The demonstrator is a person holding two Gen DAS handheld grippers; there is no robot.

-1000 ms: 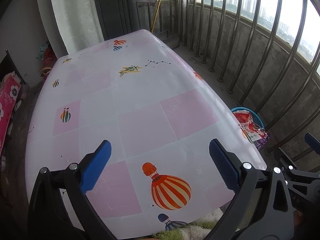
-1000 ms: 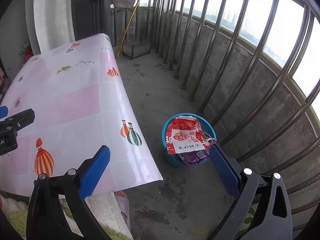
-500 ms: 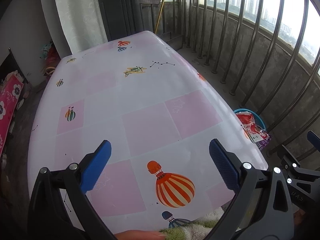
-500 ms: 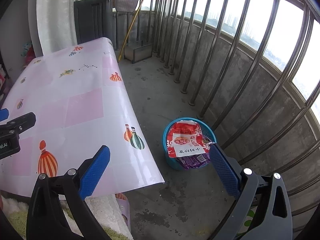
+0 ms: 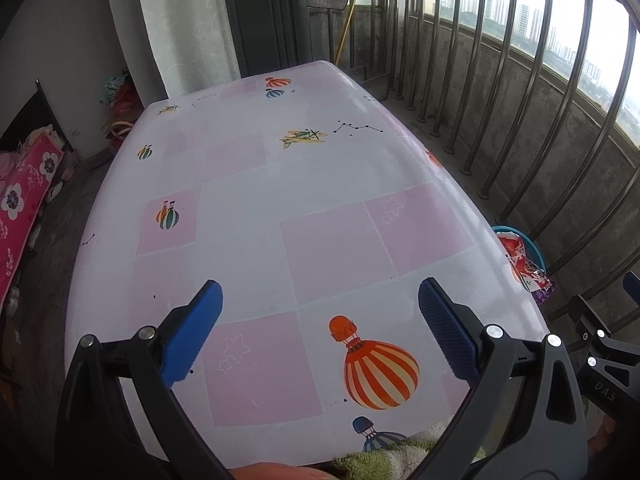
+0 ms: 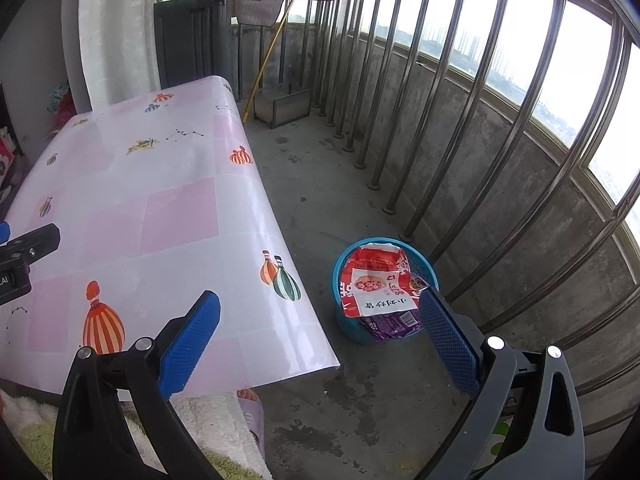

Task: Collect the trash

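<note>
Beside the table, trash sits binned.
Both tools, left tool (image 5: 318,322) and right tool (image 6: 320,328), gape empty; wrappers (image 6: 376,286) fill the basket (image 6: 340,272) ahead of the right one.

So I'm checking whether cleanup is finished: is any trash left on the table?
No, the table shows only its printed cloth, and the wrappers sit in the blue basket.

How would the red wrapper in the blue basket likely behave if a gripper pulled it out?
The red wrapper looks creased and bent over the basket rim, so probably floppy and light. Its glossy surface suggests it may slip between pads. It overlaps a purple wrapper, which might drag along.
</note>
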